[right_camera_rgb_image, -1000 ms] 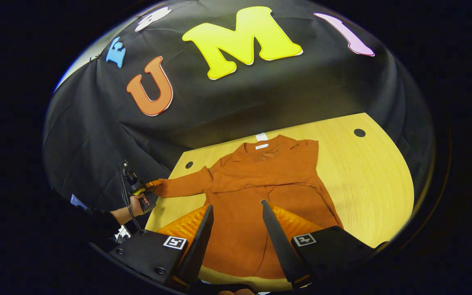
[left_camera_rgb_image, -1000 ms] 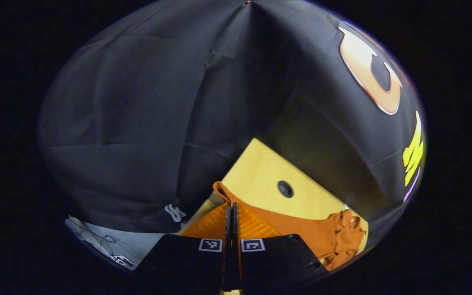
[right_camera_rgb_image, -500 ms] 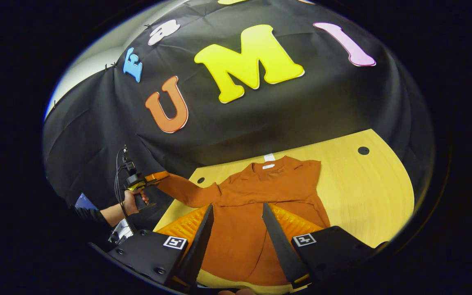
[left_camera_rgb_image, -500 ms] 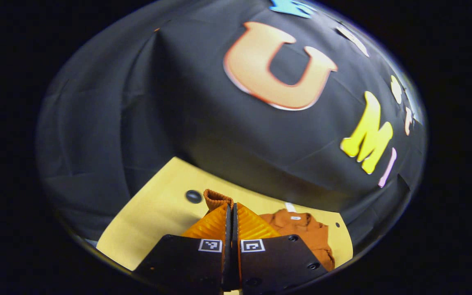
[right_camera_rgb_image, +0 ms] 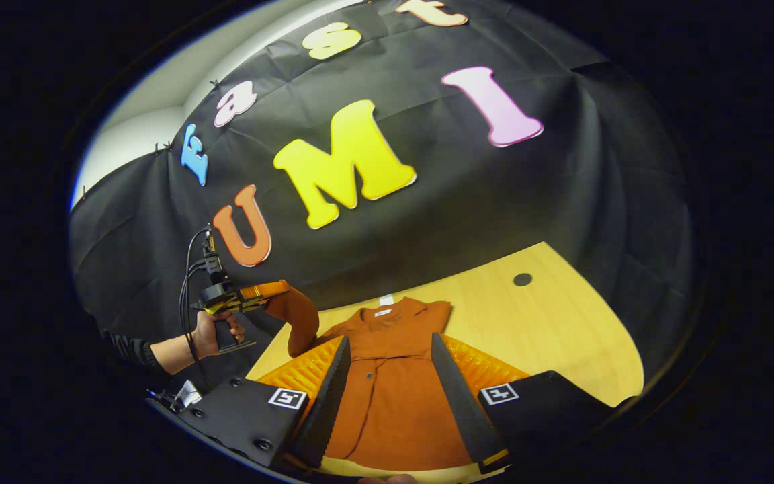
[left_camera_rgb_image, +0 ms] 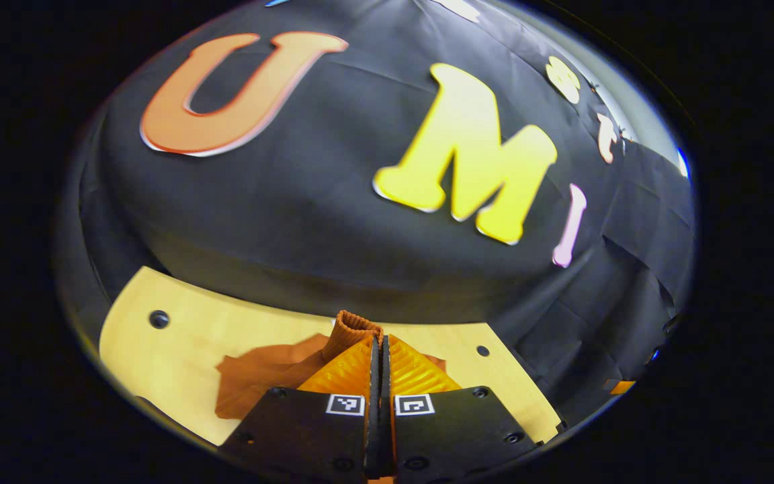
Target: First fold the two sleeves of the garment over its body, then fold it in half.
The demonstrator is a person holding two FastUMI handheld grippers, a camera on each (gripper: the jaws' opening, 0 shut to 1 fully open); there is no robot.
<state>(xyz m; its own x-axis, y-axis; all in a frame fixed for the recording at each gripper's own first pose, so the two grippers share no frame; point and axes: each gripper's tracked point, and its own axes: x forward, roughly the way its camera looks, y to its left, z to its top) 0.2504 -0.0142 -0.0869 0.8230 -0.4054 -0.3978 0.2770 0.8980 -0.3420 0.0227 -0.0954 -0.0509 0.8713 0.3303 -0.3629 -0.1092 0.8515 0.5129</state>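
Pale wooden table (right_camera_rgb_image: 562,323) bears the rust garment (right_camera_rgb_image: 400,403); left gripper (left_camera_rgb_image: 379,349) pinches its ribbed cuff (left_camera_rgb_image: 353,327), right gripper (right_camera_rgb_image: 387,383) spread wide above the smooth body.

A staged recording booth: black cloth wall (right_camera_rgb_image: 562,202) behind a bare wooden table (right_camera_rgb_image: 562,336).

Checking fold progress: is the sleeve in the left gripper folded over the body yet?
Not yet: the sleeve hangs lifted from the left gripper.

Overhead light is brightening the wooden worktop (right_camera_rgb_image: 562,323) evenly, while the garment (left_camera_rgb_image: 259,376) is casting a soft shadow toward nine o'clock. Fisheye distortion is bending both views' edges; focus is staying fairly sharp.
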